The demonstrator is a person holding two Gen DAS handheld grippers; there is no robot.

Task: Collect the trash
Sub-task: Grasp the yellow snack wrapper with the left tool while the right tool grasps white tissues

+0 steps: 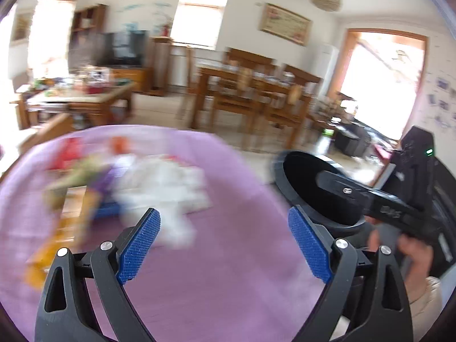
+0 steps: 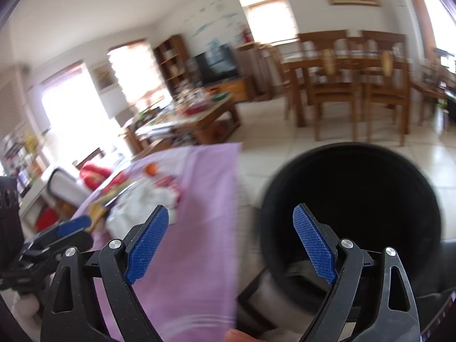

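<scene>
A purple cloth (image 1: 228,270) covers the table below my left gripper (image 1: 223,216), which is open with nothing between its blue pads. Blurred trash lies on the cloth ahead and to the left: crumpled white paper (image 1: 165,182), a red wrapper (image 1: 68,154), an orange piece (image 1: 119,145) and a yellow pack (image 1: 48,250). A round black bin (image 1: 302,182) stands off the cloth's right edge. My right gripper (image 2: 230,211) is open and empty, over the cloth's edge (image 2: 199,242) and the bin's dark mouth (image 2: 356,199). The white paper (image 2: 142,199) lies to its left.
A person's hand (image 1: 413,253) holds the other gripper's black body at the right. Beyond the tiled floor (image 2: 285,131) stand a wooden dining table with chairs (image 2: 342,68), a cluttered coffee table (image 1: 79,97), a TV (image 1: 125,48) and a bright doorway (image 1: 382,85).
</scene>
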